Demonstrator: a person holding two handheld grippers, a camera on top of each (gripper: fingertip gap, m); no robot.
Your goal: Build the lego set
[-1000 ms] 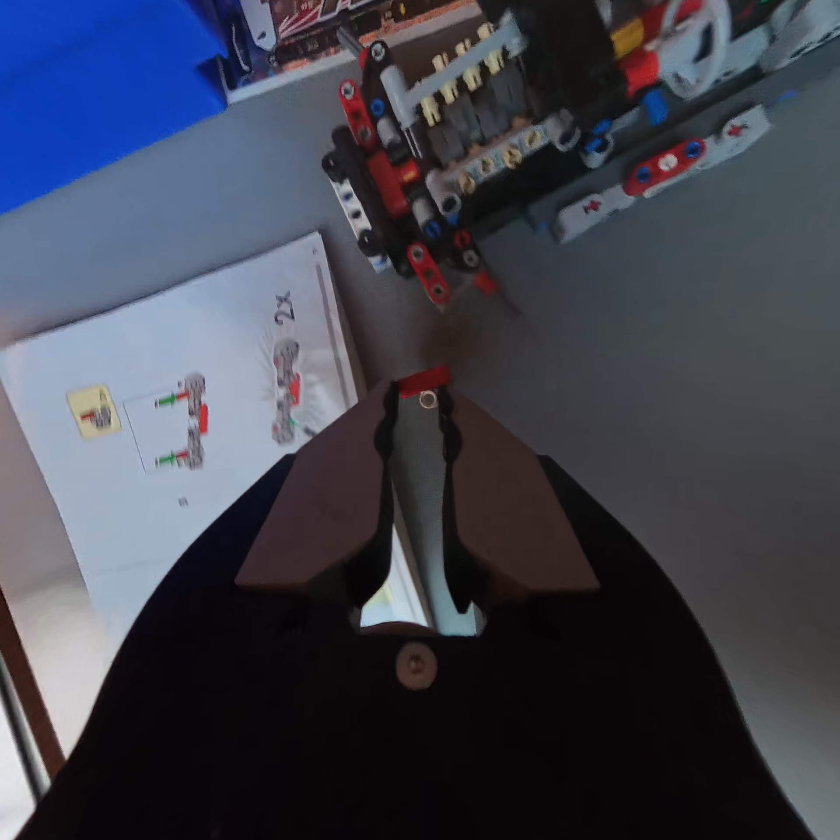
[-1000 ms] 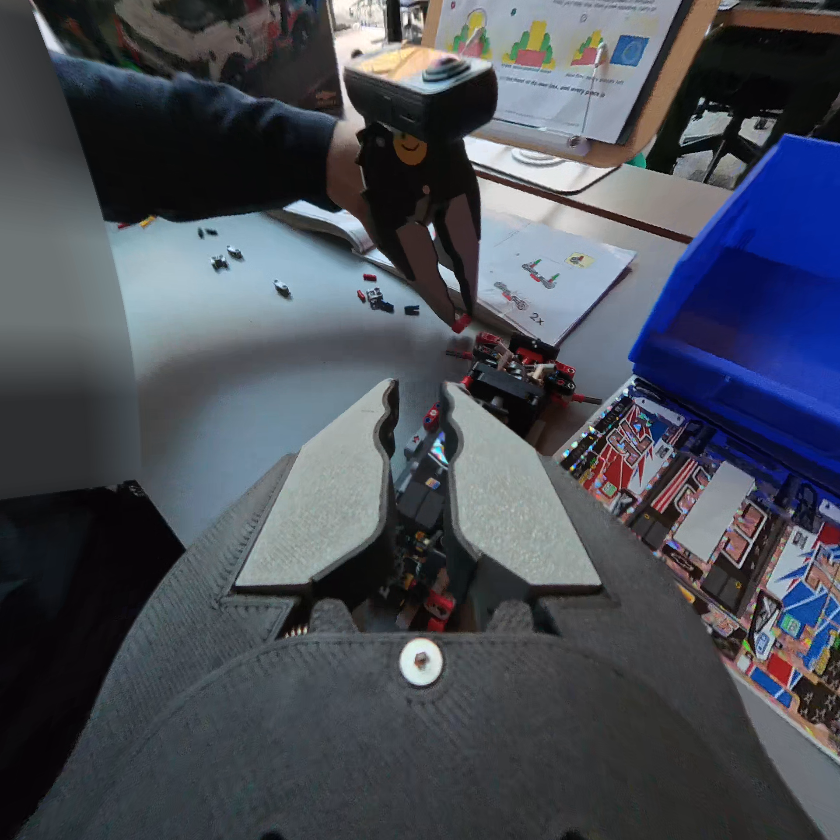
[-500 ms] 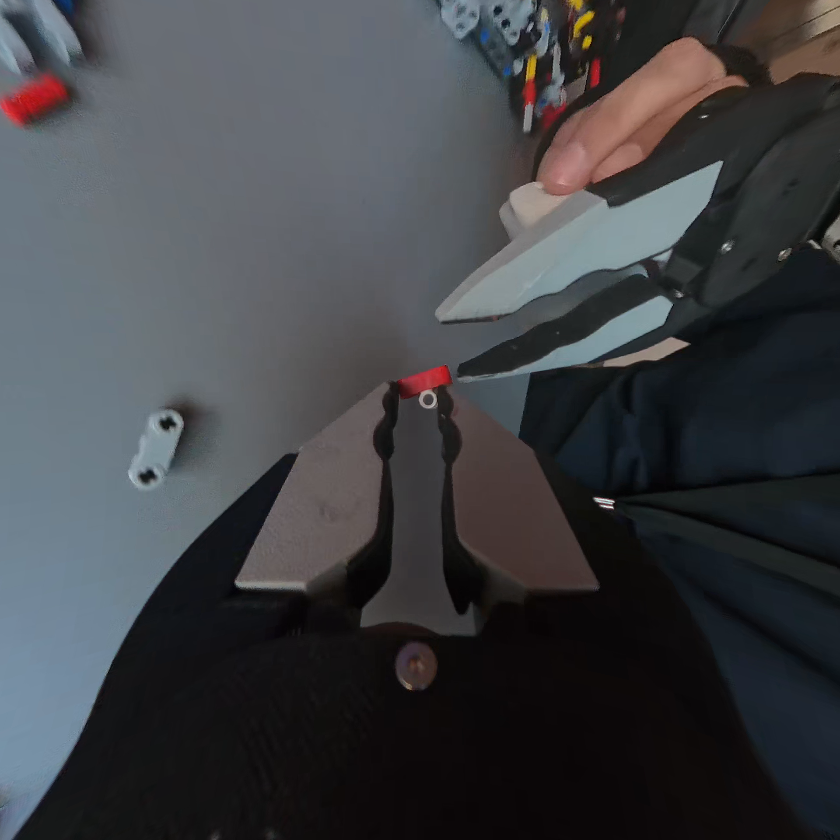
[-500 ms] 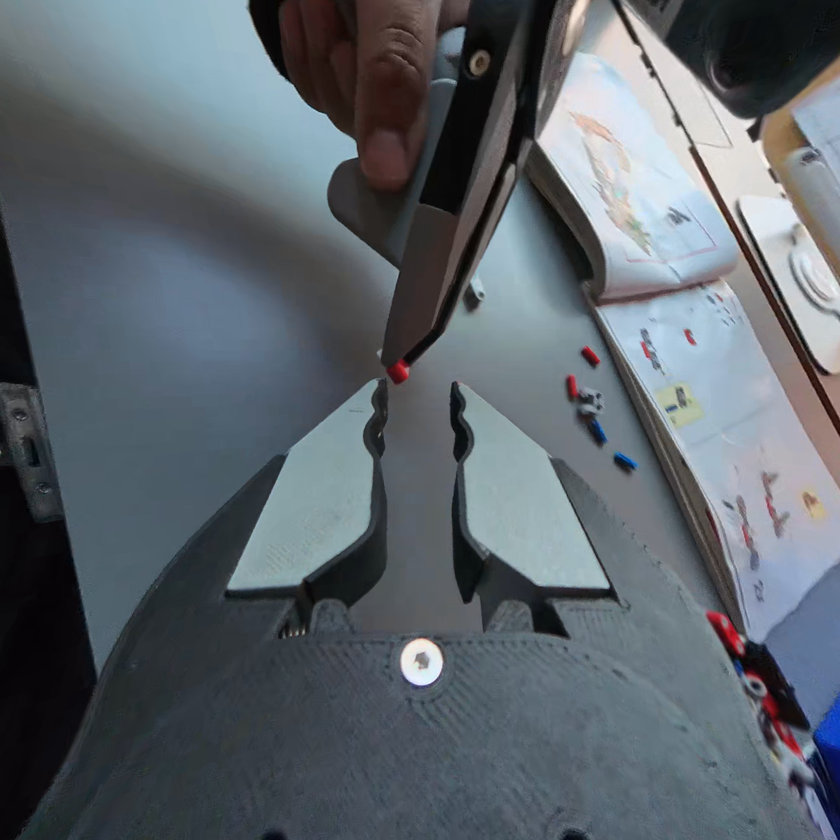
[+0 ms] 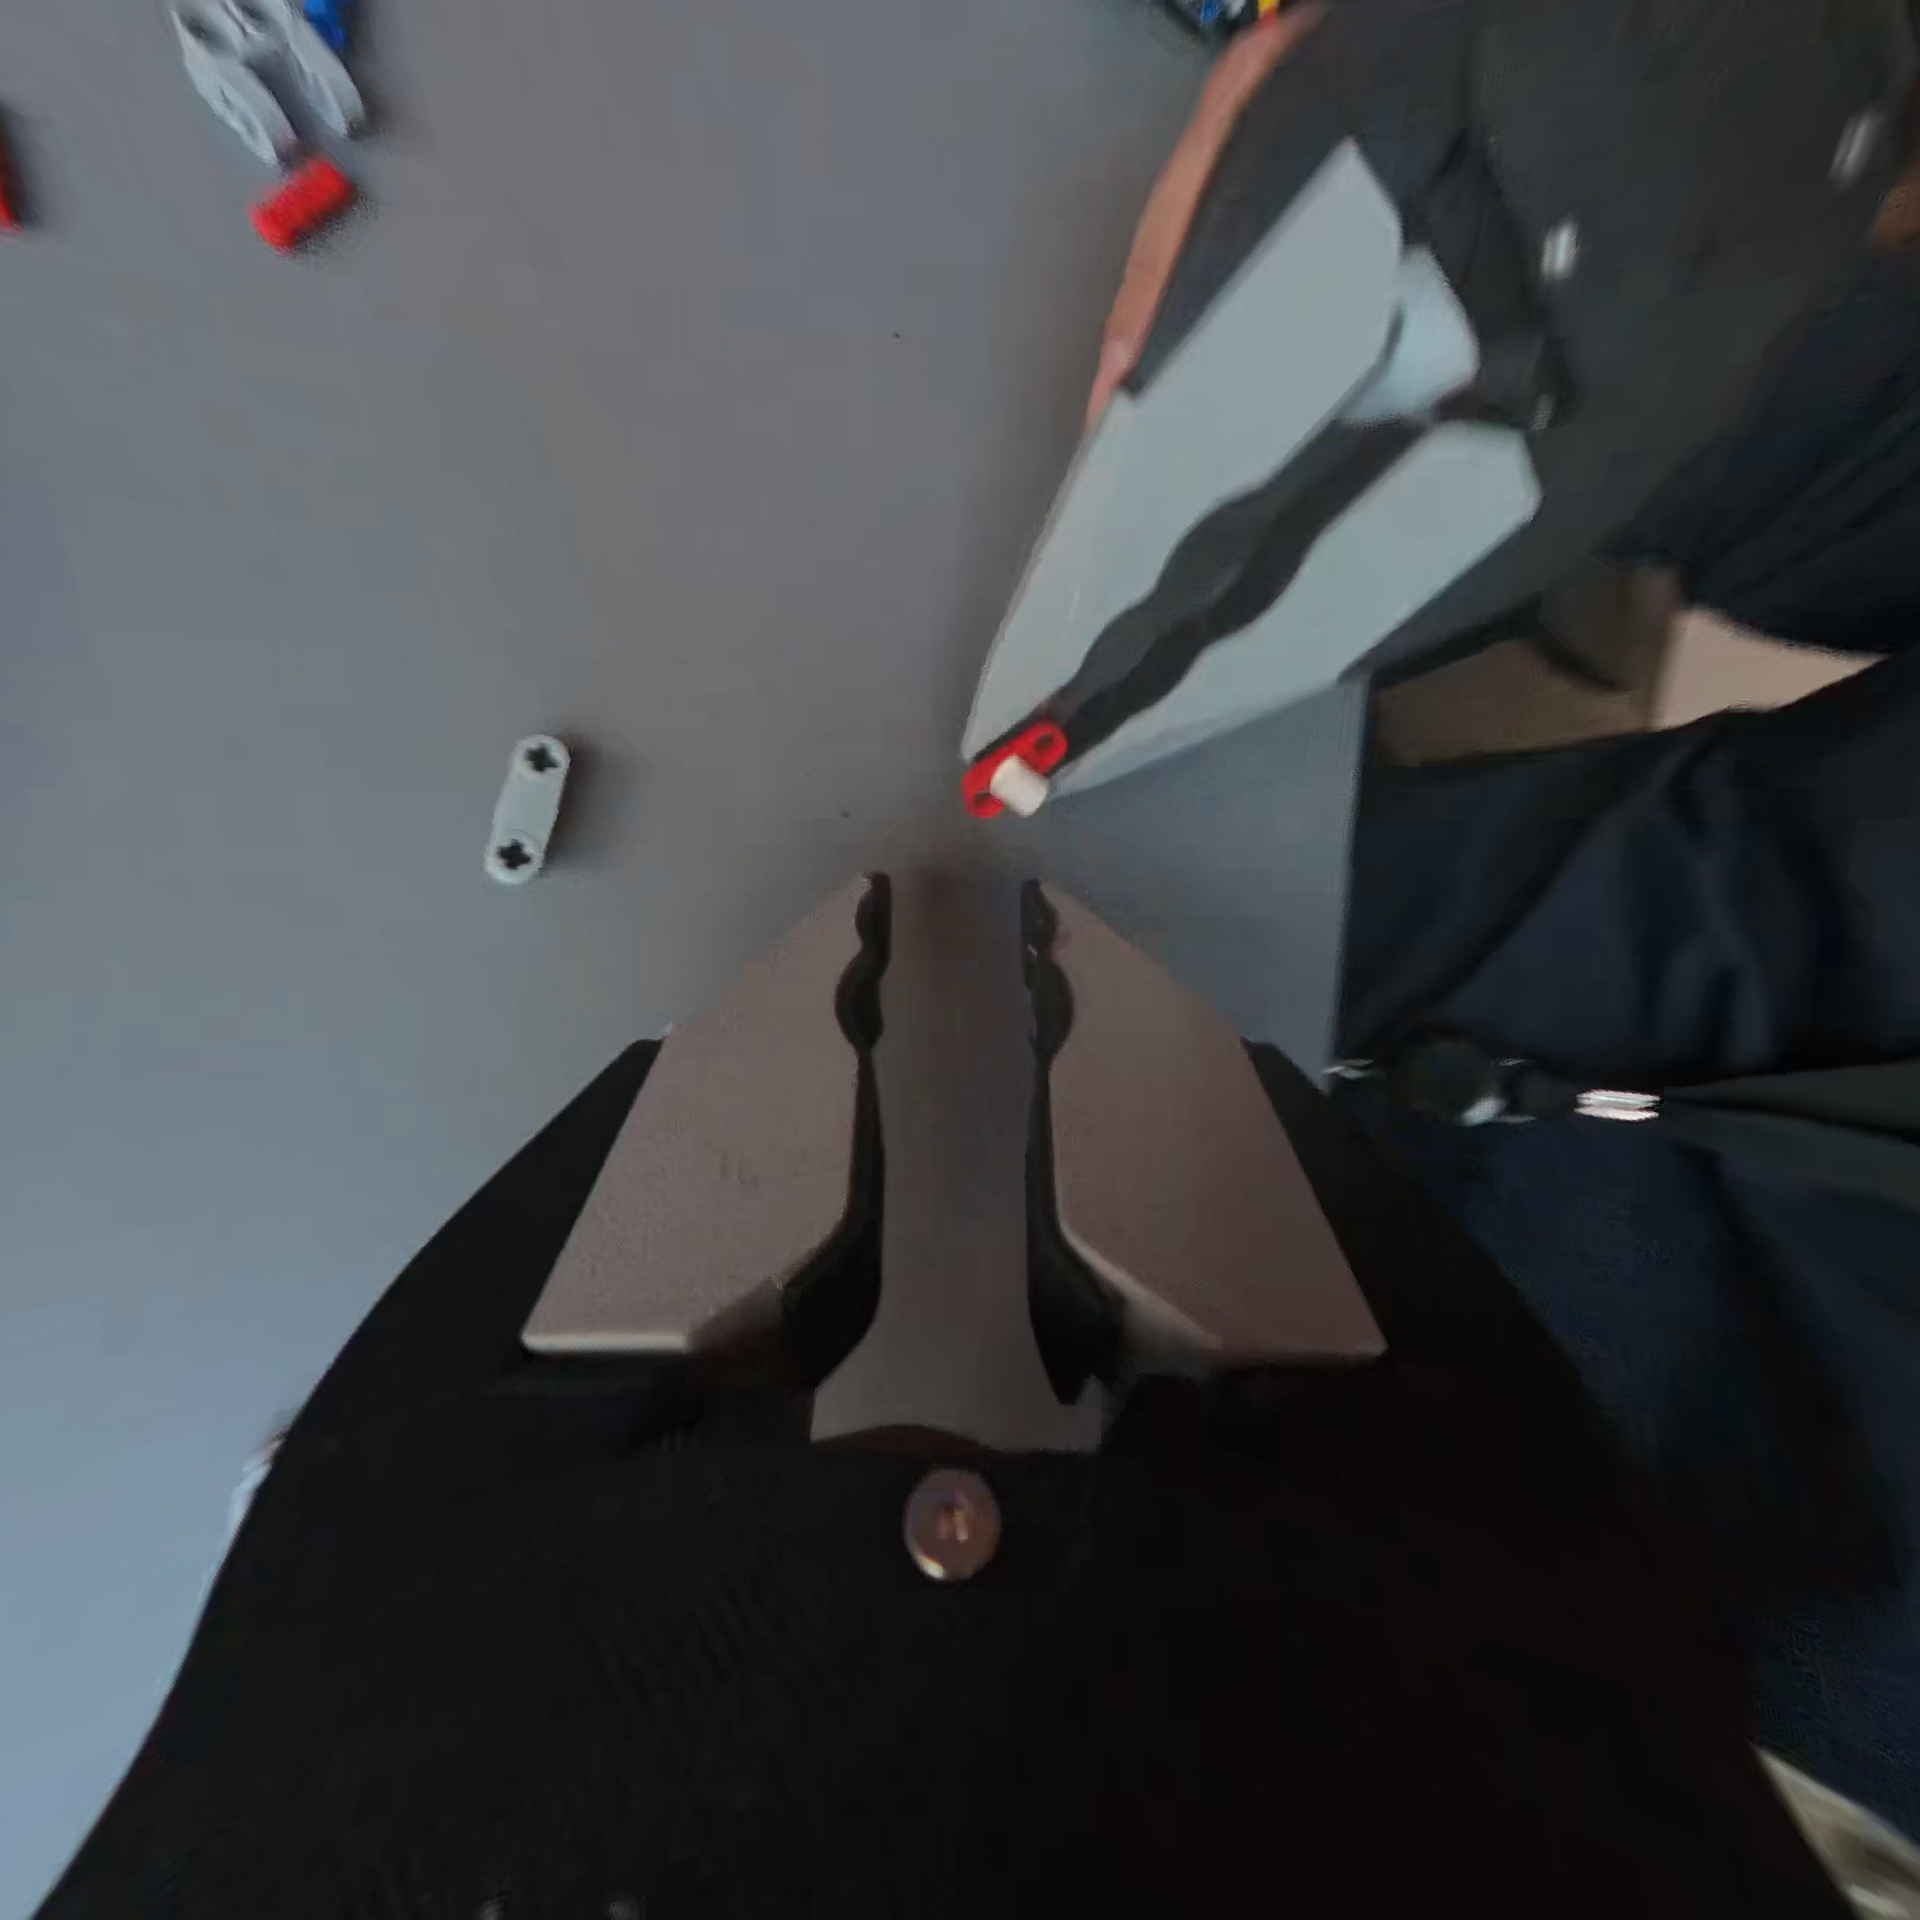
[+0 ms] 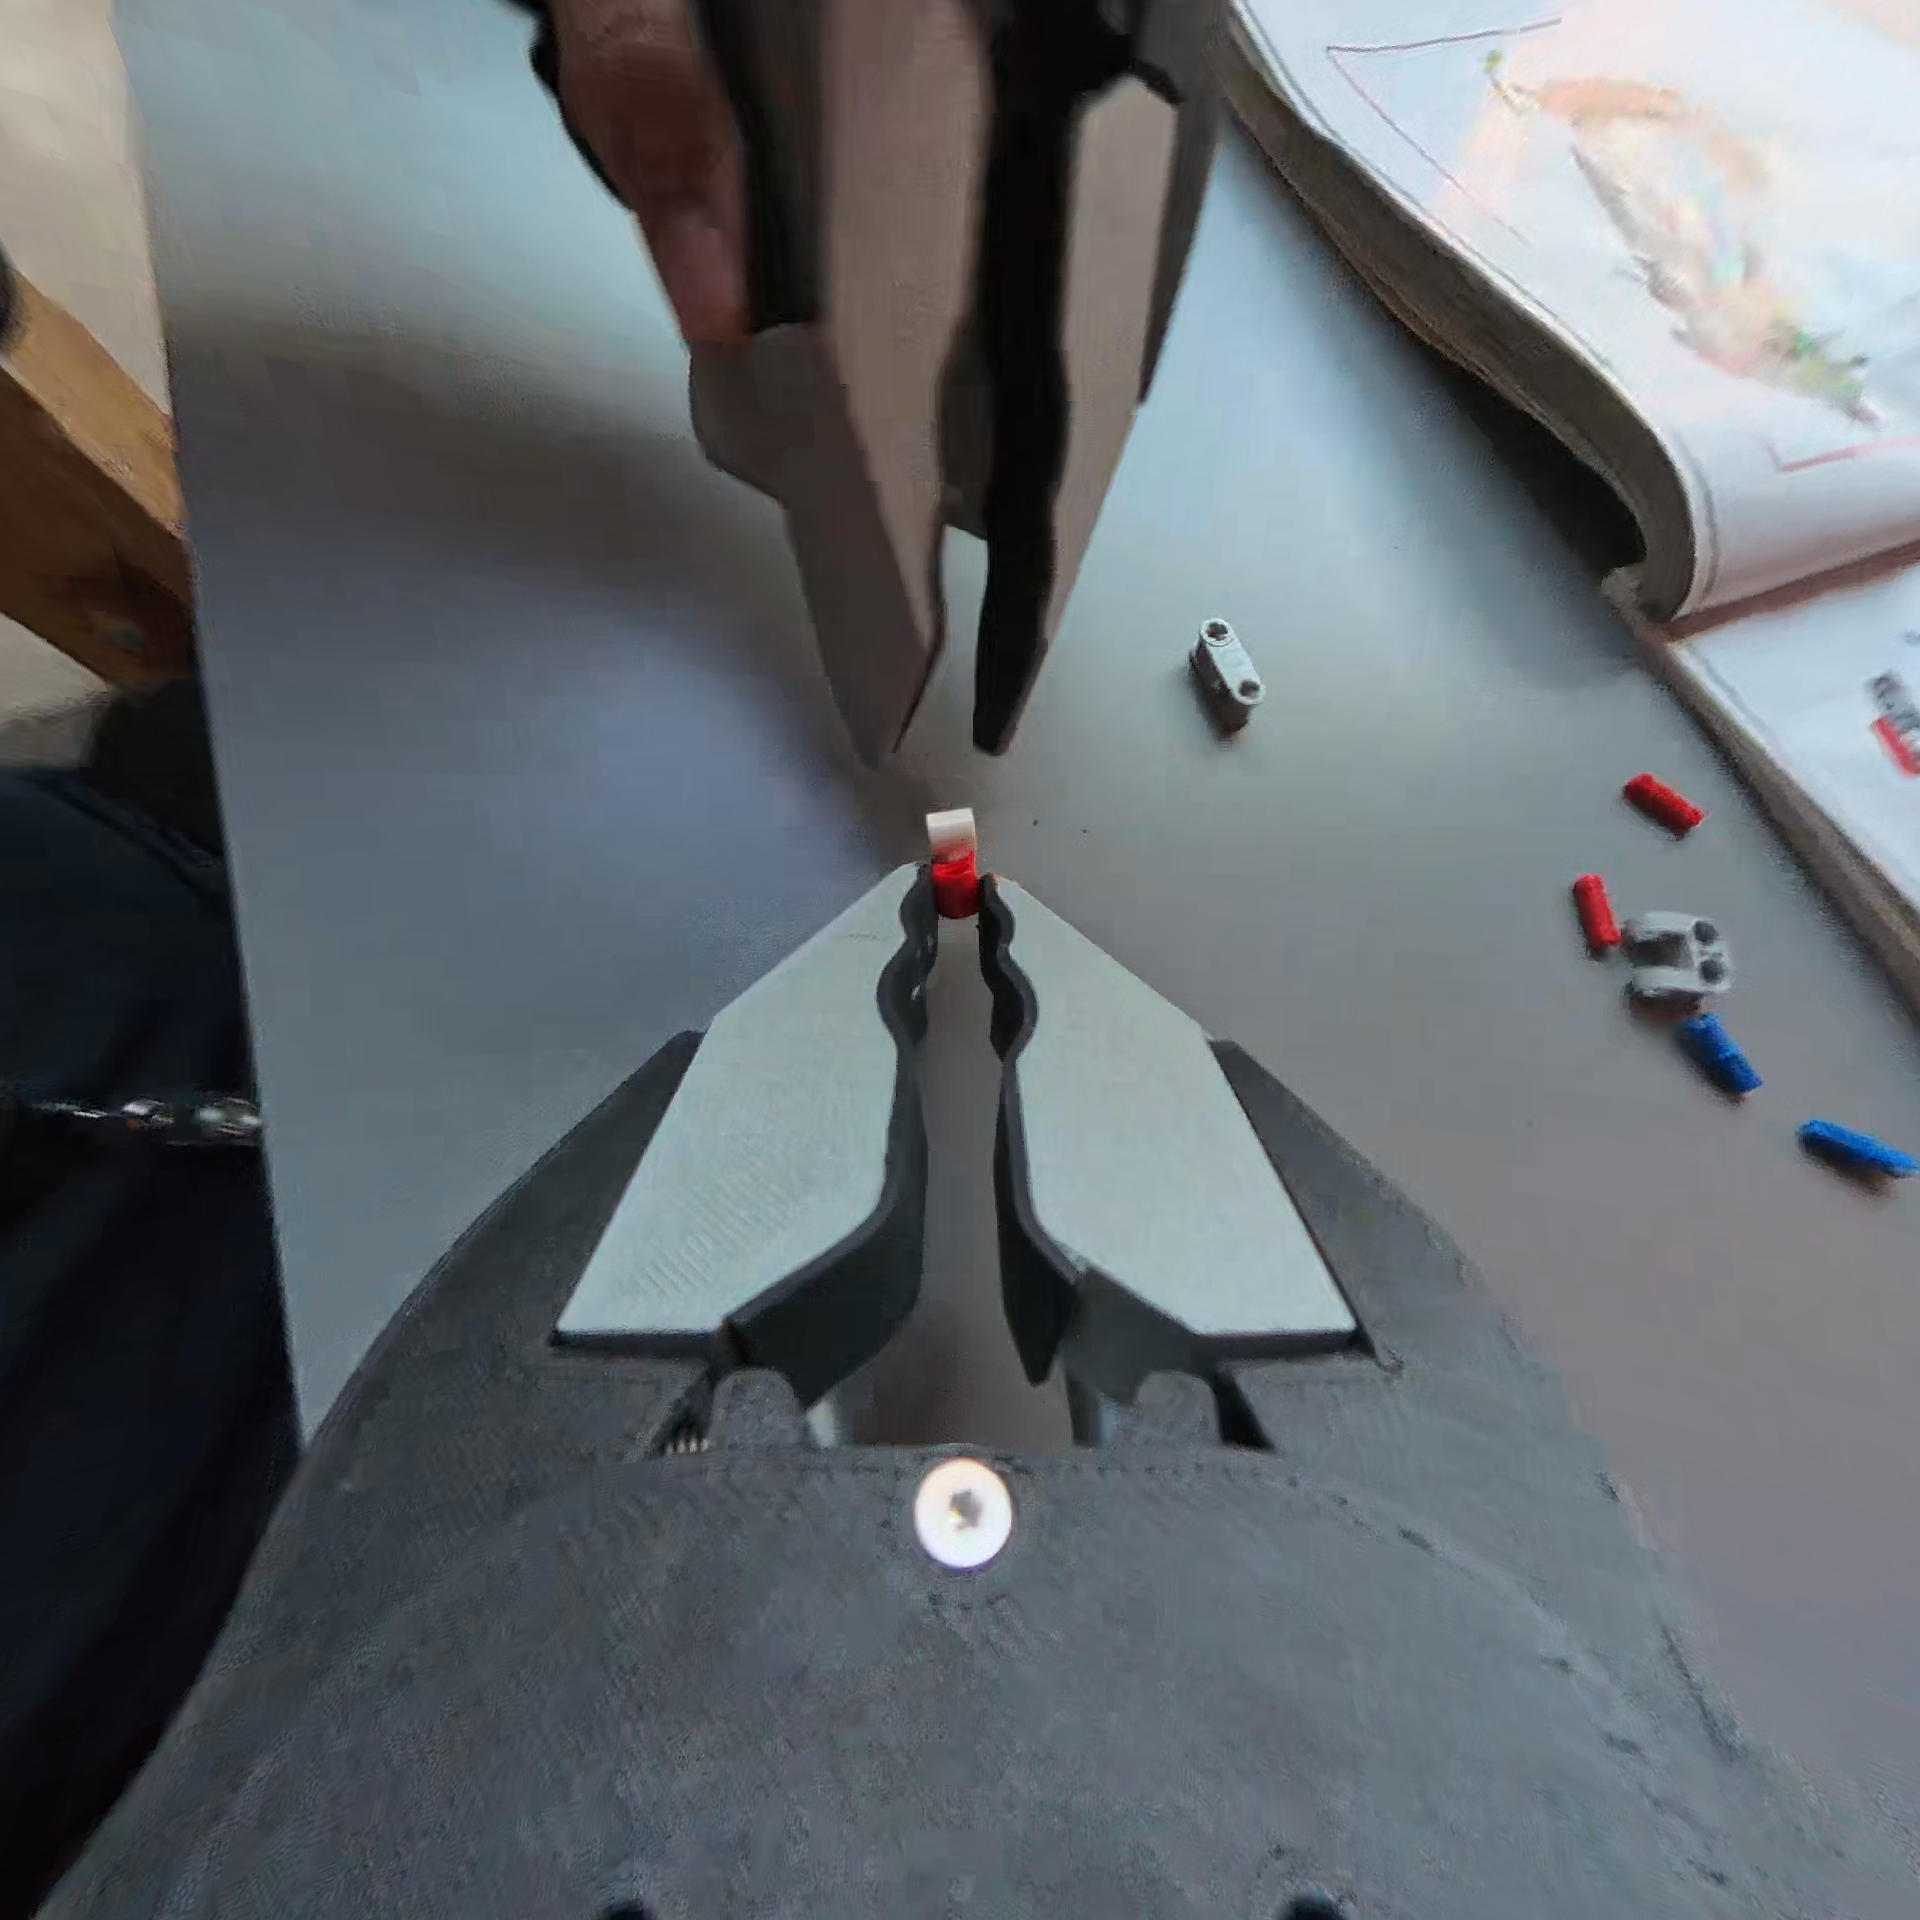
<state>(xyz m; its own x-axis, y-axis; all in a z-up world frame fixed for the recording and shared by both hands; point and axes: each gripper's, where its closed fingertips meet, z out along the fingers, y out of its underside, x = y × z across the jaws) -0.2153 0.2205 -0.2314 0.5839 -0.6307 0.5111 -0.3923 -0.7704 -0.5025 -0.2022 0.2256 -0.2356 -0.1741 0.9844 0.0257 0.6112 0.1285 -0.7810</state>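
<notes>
over the grey table point(image 6: 436, 644) | right gripper point(image 6: 954, 896) is pinching a red piece point(image 6: 954, 891) with white peg point(image 6: 952, 831) at its tips | left gripper point(image 5: 948, 888) is gaping bare just beside it

Motion blur softens much of the left wrist view: the grey and red pieces point(image 5: 275, 125) at its top left edge are smeared and partly cut off, too blurred to identify. The open booklet point(image 6: 1621, 260) runs off the right wrist view's top and right edges, its print blurred. A hand point(image 6: 665, 177) is cropped by the top edge. A blue pin point(image 6: 1860, 1148) is clipped at the right edge.
</notes>
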